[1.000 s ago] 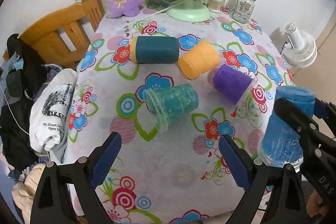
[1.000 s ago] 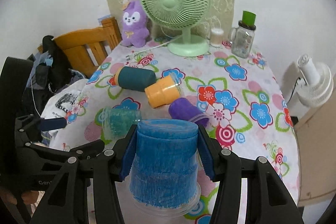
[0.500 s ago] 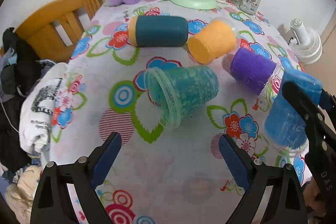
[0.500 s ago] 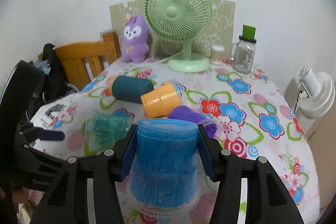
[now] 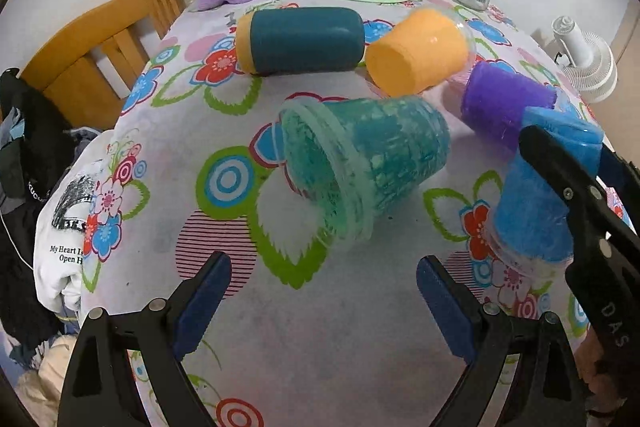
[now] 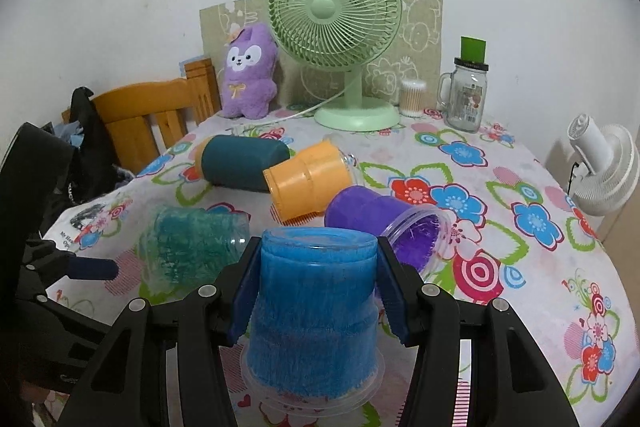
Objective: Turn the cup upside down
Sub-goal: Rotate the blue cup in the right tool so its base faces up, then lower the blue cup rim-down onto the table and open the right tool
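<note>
My right gripper (image 6: 316, 291) is shut on a blue cup (image 6: 314, 311) held upside down, rim at or just above the floral tablecloth (image 6: 500, 211); it also shows in the left wrist view (image 5: 536, 195). A teal-green cup (image 5: 364, 167) lies on its side, mouth toward me, just ahead of my open, empty left gripper (image 5: 320, 303). An orange cup (image 5: 416, 51), a purple cup (image 5: 504, 103) and a dark teal cup (image 5: 300, 39) lie on their sides behind it.
At the back stand a green fan (image 6: 336, 27), a purple plush toy (image 6: 248, 71), a glass jar mug (image 6: 468, 95) and a cotton-swab pot (image 6: 412, 99). A wooden chair (image 5: 100, 43) with clothes is at the left. A white fan (image 6: 604, 167) is off the table's right edge.
My left gripper moved forward toward the teal-green cup, which now looms larger. My right gripper lowered the upside-down blue cup toward the cloth, still shut on it.
</note>
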